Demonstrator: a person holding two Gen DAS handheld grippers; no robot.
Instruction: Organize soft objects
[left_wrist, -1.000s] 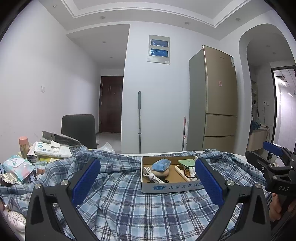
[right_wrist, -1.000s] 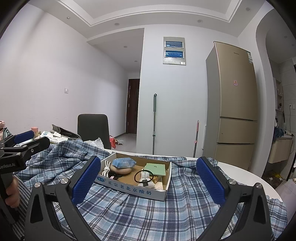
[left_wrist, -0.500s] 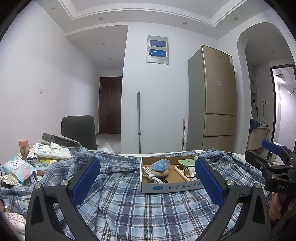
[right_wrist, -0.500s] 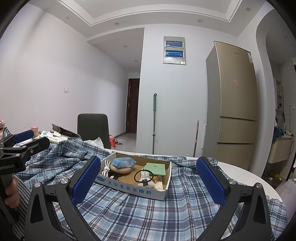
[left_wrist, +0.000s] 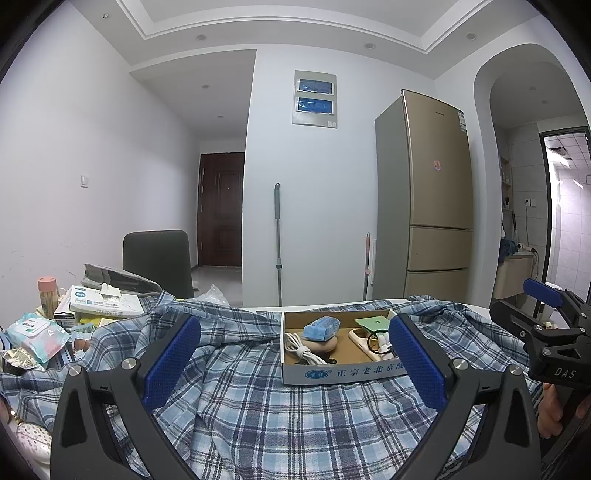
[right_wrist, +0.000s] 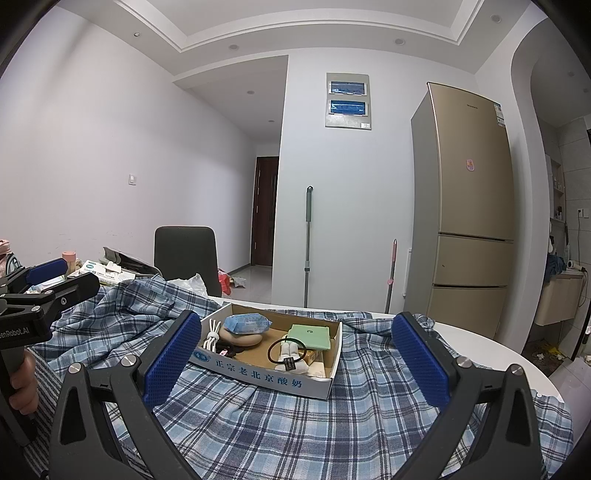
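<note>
A blue plaid shirt lies spread and rumpled over a white round table. On top of it sits a shallow cardboard box holding a blue tissue pack, a white cable, a green pad and a black hair band. My left gripper hovers open above the shirt, its blue pads wide apart and empty. My right gripper is open too, framing the box from the right; in the left wrist view it stands at the right edge.
At the table's left end is a clutter of wet-wipe packs, a tissue box and a pink-lidded jar. A dark chair stands behind the table. A gold fridge and mop handles line the far wall.
The left wrist view has drifted slightly; the box and shirt sit as before. Both grippers have stayed open and empty.
</note>
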